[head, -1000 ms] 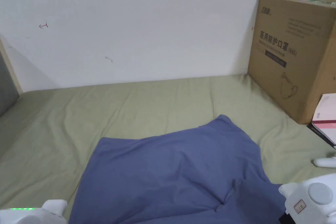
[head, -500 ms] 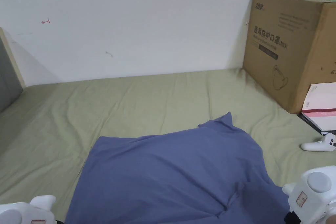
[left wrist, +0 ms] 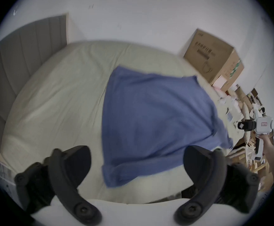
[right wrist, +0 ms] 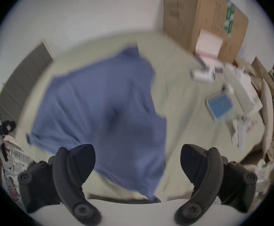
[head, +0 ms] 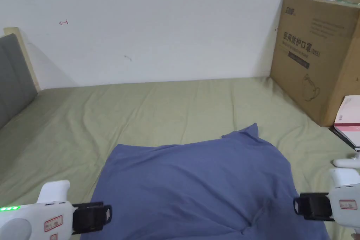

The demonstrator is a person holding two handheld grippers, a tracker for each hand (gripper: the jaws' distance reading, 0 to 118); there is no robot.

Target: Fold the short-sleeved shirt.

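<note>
Head view: a blue shirt (head: 197, 184) lies spread on a green bed sheet (head: 140, 110), its near part running out of the bottom edge. One corner sticks up toward the far right. A brown cardboard box (head: 318, 54) stands against the wall at the far right, printed with dark writing I leave unread; a pink-and-white box (head: 348, 119) leans at its base, and a white controller (head: 346, 162) lies just in front. A grey headboard (head: 14, 75) stands at the left. The left gripper (head: 105, 215) hangs at the shirt's left edge, the right gripper (head: 297, 206) at its right edge; neither grasps cloth.

Left gripper view: the jaws stand wide apart, empty, above the shirt's (left wrist: 149, 115) near corner. The shirt's long axis runs away toward the box (left wrist: 214, 58). The right gripper (left wrist: 240, 125) shows far right, held by a hand (left wrist: 151, 141).

Right gripper view, blurred: the jaws are spread, released, with the shirt (right wrist: 100, 107) below and between them. A blue-topped packet (right wrist: 220, 106) and clutter lie right of the shirt.
</note>
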